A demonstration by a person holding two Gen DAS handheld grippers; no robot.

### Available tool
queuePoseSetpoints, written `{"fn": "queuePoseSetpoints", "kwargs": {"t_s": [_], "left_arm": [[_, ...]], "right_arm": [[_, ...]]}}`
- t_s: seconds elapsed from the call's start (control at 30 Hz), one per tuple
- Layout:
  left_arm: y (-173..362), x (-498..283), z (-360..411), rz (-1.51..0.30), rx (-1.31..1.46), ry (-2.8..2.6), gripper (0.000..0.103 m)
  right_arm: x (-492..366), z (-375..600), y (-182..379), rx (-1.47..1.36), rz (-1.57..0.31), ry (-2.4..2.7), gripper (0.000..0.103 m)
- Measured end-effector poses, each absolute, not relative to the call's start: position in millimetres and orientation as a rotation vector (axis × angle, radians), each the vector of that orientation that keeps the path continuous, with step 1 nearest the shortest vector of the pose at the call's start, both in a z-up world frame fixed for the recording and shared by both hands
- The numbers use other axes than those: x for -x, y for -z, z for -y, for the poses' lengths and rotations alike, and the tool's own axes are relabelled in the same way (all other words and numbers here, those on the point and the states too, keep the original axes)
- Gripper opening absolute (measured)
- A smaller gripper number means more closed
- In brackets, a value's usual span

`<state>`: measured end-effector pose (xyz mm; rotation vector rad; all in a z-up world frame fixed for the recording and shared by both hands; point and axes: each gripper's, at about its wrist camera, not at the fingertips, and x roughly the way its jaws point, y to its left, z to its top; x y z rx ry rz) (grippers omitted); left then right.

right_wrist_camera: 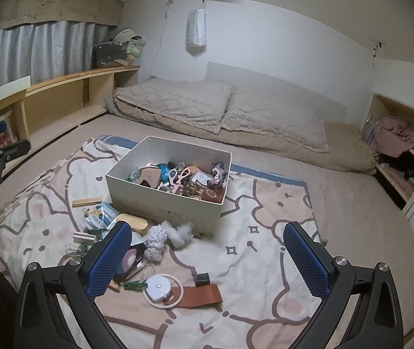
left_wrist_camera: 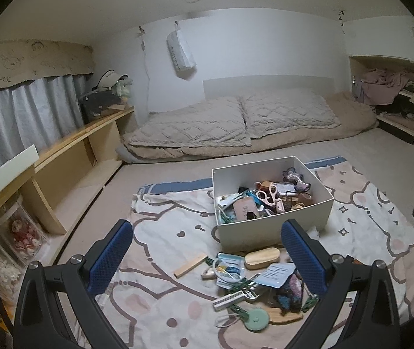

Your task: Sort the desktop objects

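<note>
A white box (left_wrist_camera: 271, 232) (right_wrist_camera: 160, 203) holding several small items, pink scissors among them, stands on a cartoon-print blanket (left_wrist_camera: 160, 261) (right_wrist_camera: 265, 261). In front of it lies a loose pile: a wooden block (left_wrist_camera: 191, 265) (right_wrist_camera: 87, 201), an oval wooden case (left_wrist_camera: 262, 257) (right_wrist_camera: 137, 223), packets, green clips, a round tape measure (right_wrist_camera: 158, 287), a brown leather strap (right_wrist_camera: 199, 295) and crumpled tissue (right_wrist_camera: 175, 232). My left gripper (left_wrist_camera: 207, 261) hovers open over the pile. My right gripper (right_wrist_camera: 207, 261) is open above the blanket, nothing held.
A low mattress with beige quilts (left_wrist_camera: 236, 125) (right_wrist_camera: 221, 110) lies behind the box. Wooden shelving (left_wrist_camera: 70, 157) (right_wrist_camera: 70, 87) runs along the left wall under grey curtains. An open closet with clothes (left_wrist_camera: 387, 93) (right_wrist_camera: 402, 142) is at the right.
</note>
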<state>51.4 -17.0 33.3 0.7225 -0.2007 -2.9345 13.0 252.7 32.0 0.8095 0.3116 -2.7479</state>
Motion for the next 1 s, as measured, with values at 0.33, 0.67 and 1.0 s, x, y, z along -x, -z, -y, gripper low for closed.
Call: {"fn": "queuePoseSetpoints", "kwargs": {"t_s": [0.33,0.67,1.0], "left_arm": [[-25.4,-48.3,58.4,0.181,-0.717,2.931,0.103],[13.2,-24.7,100.7,0.184,-0.680,2.935,0.103],[83.6,11.7,112.7,0.172,-0.921,2.976,0.103]], "right_arm": [[-12.9,-277.1,-22.4,-0.803,-0.240,2.675,0.103],[10.0,-309.9,11.8,-0.864,-0.228,2.667,0.103],[51.7,-334.3,65.7,-1.129,-0.147,2.609,0.103]]}}
